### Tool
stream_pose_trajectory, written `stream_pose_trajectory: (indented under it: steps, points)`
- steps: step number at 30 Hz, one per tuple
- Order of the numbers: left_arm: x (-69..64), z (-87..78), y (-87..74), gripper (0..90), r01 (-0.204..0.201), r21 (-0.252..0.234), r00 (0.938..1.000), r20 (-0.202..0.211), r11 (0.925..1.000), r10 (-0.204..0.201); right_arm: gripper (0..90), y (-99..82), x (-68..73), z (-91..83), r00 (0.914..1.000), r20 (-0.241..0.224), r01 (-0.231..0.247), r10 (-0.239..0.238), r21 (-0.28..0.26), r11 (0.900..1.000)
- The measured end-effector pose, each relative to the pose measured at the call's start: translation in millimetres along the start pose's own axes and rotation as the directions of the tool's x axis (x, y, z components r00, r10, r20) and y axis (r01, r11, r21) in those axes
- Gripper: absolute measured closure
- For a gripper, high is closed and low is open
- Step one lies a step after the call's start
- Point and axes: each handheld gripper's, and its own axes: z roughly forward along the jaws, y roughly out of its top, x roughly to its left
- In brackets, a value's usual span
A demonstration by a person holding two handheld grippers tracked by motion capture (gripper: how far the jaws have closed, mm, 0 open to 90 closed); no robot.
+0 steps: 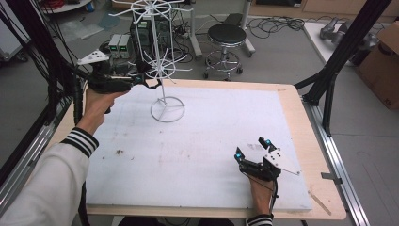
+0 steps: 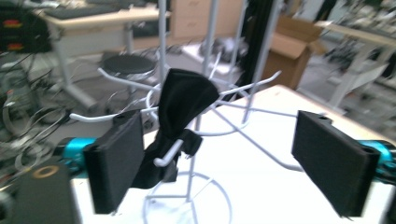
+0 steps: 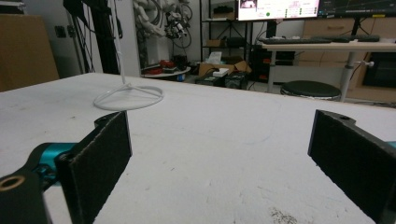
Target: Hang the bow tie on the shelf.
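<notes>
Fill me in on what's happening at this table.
A person holds the left gripper up at the white wire rack, where a black cloth hangs on a hook. Its jaws stand open, the cloth between them but not pinched. The right gripper rests open on the white table.

I see a black round stool (image 1: 227,34) on the floor beyond the table's (image 1: 226,85) far edge, and a cardboard box (image 1: 382,61) right of that table.
</notes>
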Motion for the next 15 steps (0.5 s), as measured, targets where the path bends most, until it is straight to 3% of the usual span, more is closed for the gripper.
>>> stream_pose_trajectory:
  steps: [4, 5, 9, 14, 15]
  points:
    - [3.2, -19.9, -6.0, 9.0, -0.01, -0.057, 0.9998, 0.017, 0.9983, 0.011, 5.1, -0.3, 0.9, -0.4, 1.0, -0.001, -0.002, 0.002, -0.002, 1.0]
    - [6.0, -30.4, -11.6, 8.3, -0.029, -0.081, 0.9993, 0.021, 0.9963, 0.031, 5.1, -0.2, 0.3, -0.5, 1.0, -0.001, 0.0, 0.0, -0.005, 1.0]
    - [11.6, -44.8, -22.4, 8.3, -0.019, -0.096, 0.9995, 0.024, 0.9952, 0.021, 5.1, -0.4, 0.8, -0.8, 1.0, 0.001, 0.003, -0.003, -0.007, 1.0]
    - [13.3, -64.8, -49.8, 8.3, -0.038, -0.113, 0.9991, 0.012, 0.9928, 0.04, 5.1, -0.4, 0.4, -0.7, 1.0, 0.0, 0.004, -0.004, -0.009, 1.0]
    - [10.7, -70.6, -64.9, 8.3, -0.052, -0.127, 0.9986, -0.001, 0.9906, 0.052, 5.1, -0.3, 0.5, -0.6, 1.0, 0.001, 0.003, -0.003, -0.006, 1.0]
